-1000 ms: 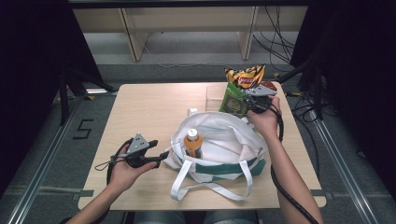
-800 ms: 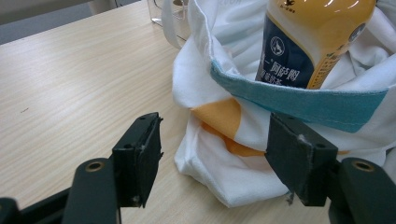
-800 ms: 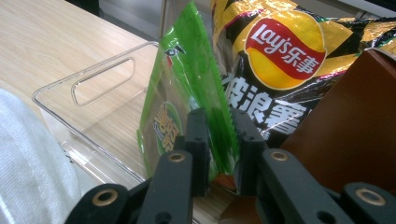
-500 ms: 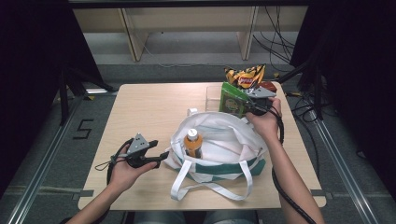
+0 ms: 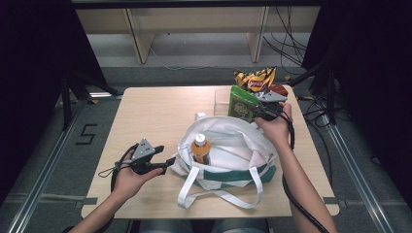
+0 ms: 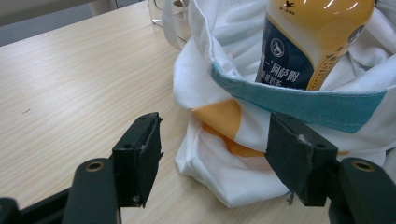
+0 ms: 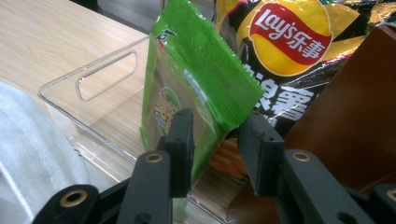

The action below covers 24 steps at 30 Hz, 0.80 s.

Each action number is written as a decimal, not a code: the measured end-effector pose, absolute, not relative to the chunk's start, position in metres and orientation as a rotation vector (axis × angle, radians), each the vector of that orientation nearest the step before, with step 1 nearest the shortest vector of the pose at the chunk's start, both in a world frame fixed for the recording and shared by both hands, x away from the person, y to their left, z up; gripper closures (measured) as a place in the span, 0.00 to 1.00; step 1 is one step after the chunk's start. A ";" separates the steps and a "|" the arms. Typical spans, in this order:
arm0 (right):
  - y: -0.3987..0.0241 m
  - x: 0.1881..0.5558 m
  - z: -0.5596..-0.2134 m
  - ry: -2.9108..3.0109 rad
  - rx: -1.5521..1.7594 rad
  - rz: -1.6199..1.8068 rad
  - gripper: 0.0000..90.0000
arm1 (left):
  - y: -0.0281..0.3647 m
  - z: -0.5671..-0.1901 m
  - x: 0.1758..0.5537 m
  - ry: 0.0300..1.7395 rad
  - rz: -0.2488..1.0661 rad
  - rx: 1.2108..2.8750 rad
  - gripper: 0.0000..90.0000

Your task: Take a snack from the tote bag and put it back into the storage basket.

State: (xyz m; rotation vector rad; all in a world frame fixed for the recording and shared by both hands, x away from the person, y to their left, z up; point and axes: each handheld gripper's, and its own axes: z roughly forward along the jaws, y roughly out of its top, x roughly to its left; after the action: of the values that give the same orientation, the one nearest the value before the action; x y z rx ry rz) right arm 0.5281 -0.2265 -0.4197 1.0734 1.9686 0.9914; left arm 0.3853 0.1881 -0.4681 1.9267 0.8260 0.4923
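Observation:
A green snack packet (image 5: 240, 103) (image 7: 196, 79) stands in a clear bin (image 5: 221, 97) (image 7: 60, 88) at the back right. My right gripper (image 5: 256, 114) (image 7: 218, 135) has its jaws on either side of the packet's lower corner. They have just been opening and stand apart from it. A white tote bag (image 5: 233, 150) (image 6: 210, 56) with a green band lies mid-table, with an orange-capped bottle (image 5: 200, 148) (image 6: 317, 42) upright inside. My left gripper (image 5: 170, 161) (image 6: 217, 144) is open at the bag's left corner, its jaws wide apart.
A Lay's chips bag (image 5: 253, 80) (image 7: 289, 32) and a brown packet (image 5: 279, 90) (image 7: 350, 107) stand behind the green packet in the bin. The bag's white handles (image 5: 221, 196) trail toward the table's front edge. Bare tabletop (image 5: 150, 116) lies at the back left.
The green packet has shifted slightly at the right gripper's tips. Both hands have kept their places.

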 end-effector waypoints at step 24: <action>-0.219 0.538 -0.421 1.961 1.132 1.002 0.92 | 0.190 -0.466 0.385 0.815 0.497 1.927 0.39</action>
State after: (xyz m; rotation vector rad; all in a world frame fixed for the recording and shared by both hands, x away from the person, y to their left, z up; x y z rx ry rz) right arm 0.5383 -0.2187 -0.4210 1.1319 1.9608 1.0024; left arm 0.3851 0.1899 -0.4664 1.9266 0.8154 0.4969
